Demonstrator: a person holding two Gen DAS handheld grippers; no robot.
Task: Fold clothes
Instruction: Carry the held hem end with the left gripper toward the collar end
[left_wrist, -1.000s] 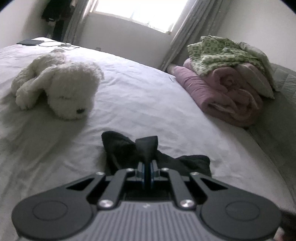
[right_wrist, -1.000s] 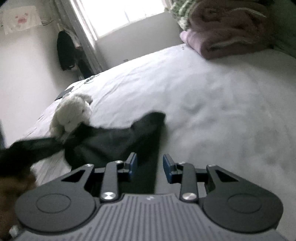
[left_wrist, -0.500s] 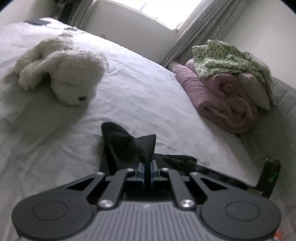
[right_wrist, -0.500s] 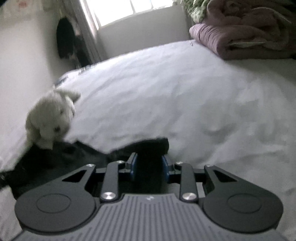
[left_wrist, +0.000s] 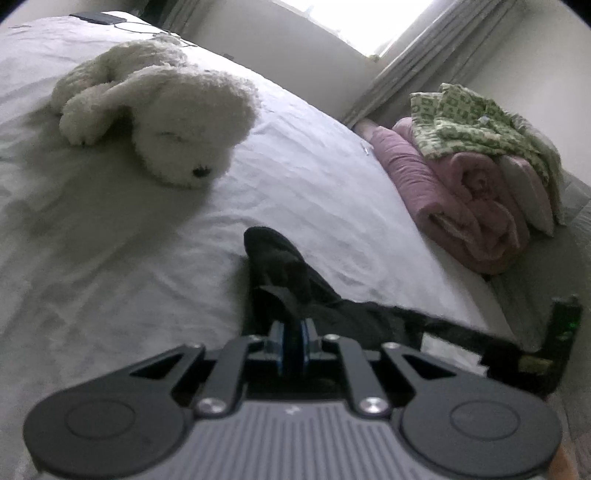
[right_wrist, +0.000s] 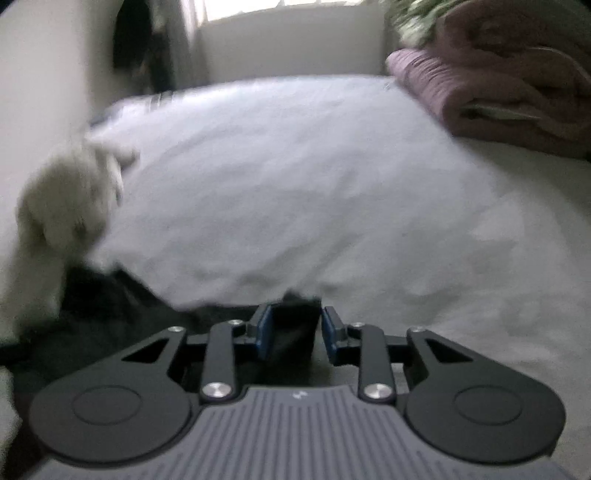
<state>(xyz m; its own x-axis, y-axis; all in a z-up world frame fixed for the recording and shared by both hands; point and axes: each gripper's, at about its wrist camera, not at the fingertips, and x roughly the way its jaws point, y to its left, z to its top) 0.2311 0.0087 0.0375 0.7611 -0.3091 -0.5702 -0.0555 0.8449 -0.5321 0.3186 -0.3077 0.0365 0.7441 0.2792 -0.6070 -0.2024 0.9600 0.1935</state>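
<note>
A black garment (left_wrist: 280, 266) lies on the white bed sheet (left_wrist: 147, 266). My left gripper (left_wrist: 292, 332) is shut on one corner of it. The cloth stretches to the right toward my right gripper, whose body (left_wrist: 532, 354) shows at the right edge of the left wrist view. In the blurred right wrist view, the right gripper (right_wrist: 295, 325) has its blue pads (right_wrist: 264, 330) on either side of another corner of the black garment (right_wrist: 295, 332), with small gaps showing. The rest of the cloth (right_wrist: 110, 295) trails off to the left.
A white plush dog (left_wrist: 166, 110) lies on the bed beyond the garment, and appears at the left in the right wrist view (right_wrist: 74, 199). Rolled pink blankets (left_wrist: 461, 199) with a green patterned cloth (left_wrist: 472, 122) sit at the right. A window and curtains stand behind.
My right gripper has moved onto a corner of the garment and narrowed around it. My left gripper has moved left toward the plush dog, and the cloth is now stretched between the two.
</note>
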